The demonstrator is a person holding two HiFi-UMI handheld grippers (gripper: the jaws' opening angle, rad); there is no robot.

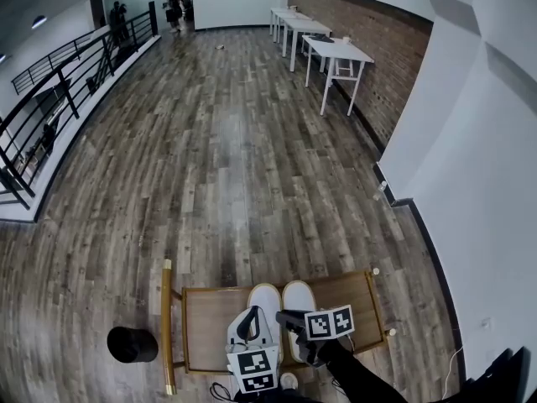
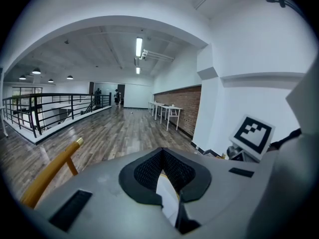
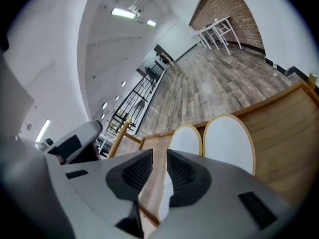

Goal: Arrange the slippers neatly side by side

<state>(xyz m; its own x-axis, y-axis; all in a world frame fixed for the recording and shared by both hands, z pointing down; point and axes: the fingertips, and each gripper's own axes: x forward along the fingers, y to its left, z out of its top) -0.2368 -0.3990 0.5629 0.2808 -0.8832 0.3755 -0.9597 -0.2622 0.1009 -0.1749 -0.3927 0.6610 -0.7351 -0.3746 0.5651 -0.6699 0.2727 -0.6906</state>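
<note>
Plank flooring is surrounding the low wooden counter [image 1: 210, 330], which is carrying the slippers [image 1: 267, 302] side by side, long axes pointing away. Left gripper [image 1: 249, 321], tips pressed together, is hovering over their heels. Right gripper [image 1: 291, 317], narrowly parted and empty, is hovering alongside, equally near.

The left slipper [image 1: 265, 300] and right slipper [image 1: 299, 295] lose their near ends under the left gripper [image 1: 250, 324] and right gripper [image 1: 291, 317]. The person's sleeve [image 1: 362, 379] is cut off by the near edge. The far figures [image 1: 172, 5] by the railing [image 1: 67, 82] are too small to make out. In the left gripper view, a white patch [image 2: 167, 193] shows behind the jaws' touching tips. Whether it is gripped or merely beneath them is unclear.
</note>
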